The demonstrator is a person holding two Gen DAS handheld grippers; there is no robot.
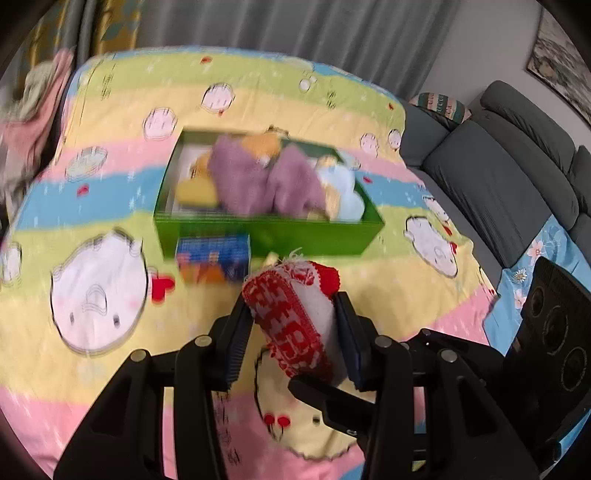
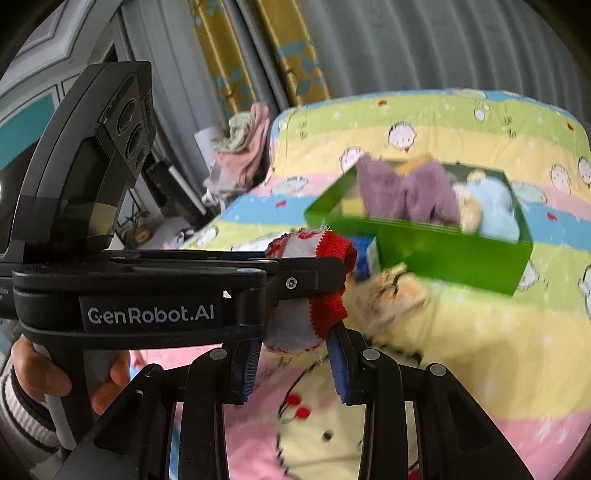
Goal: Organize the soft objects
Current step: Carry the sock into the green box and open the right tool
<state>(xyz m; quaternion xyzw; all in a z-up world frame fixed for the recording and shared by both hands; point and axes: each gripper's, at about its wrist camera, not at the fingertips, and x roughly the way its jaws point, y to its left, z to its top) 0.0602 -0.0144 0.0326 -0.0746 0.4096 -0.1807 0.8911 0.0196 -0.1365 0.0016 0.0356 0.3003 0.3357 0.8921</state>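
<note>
1. Above the striped cartoon blanket, a red-and-white knitted sock hangs clear of the bedding, gripped by both tongs at once.
2. The left tongs are closed partway on the sock's patterned red end, one blue pad pressed against each side of it.
3. The right tongs are likewise partly closed, pinching the pale part and red cuff of the same sock, which bulges up between their fingers.
4. From the right side, the left tool's black body lies level across the view, its tips right at the sock; a hand in a striped sleeve holds its grip.
5. Just beyond the sock, a small blue box rests on the blanket against the front wall of a green box.
6. A tan and yellowish soft thing lies on the blanket beside the blue box, too blurred to name.
7. Inside the green box sit a purple knitted piece, something yellow to its left, something orange behind it, and a pale blue soft thing to its right.
8. Off to the right of the bed stands a grey sofa; grey curtains hang behind, and pink cloth is heaped at the bed's far left corner.
</note>
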